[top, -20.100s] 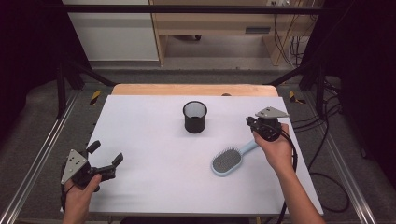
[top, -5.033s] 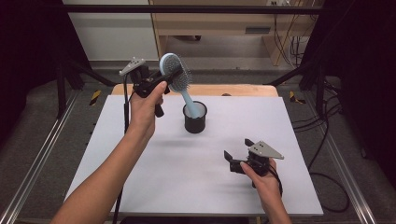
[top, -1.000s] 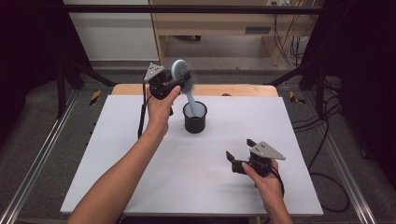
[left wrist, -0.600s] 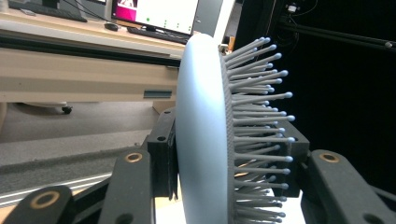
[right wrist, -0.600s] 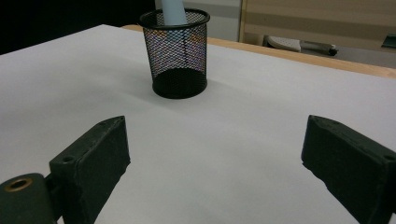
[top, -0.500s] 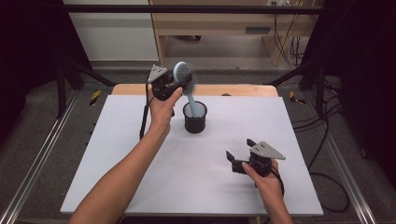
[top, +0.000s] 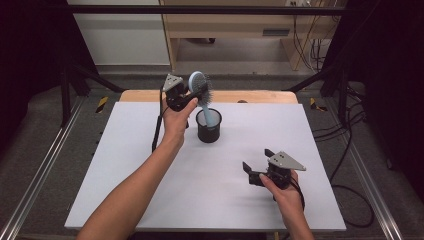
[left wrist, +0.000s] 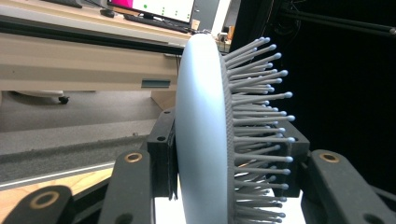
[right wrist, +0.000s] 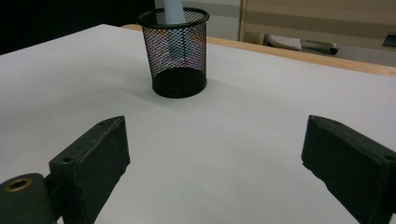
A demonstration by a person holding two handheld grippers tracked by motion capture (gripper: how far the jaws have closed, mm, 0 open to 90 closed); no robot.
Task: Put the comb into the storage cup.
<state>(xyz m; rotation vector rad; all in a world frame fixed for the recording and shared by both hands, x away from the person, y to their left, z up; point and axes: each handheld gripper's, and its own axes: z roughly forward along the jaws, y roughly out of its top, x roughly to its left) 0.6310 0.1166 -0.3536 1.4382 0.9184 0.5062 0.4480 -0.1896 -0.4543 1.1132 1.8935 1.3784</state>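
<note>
Over the last second the left gripper (top: pixel 186 96) had carried the pale blue paddle hairbrush with grey bristles (top: pixel 200 89) rightward and down, until its handle stood inside the black wire-mesh cup (top: pixel 208 126) at twelve o'clock on the white table (top: pixel 125 170). The jaws stayed clamped on the brush head, so the placing looked nearly done and letting go remained. The right gripper (top: pixel 256 172) rested wide open and empty at four o'clock.
</note>
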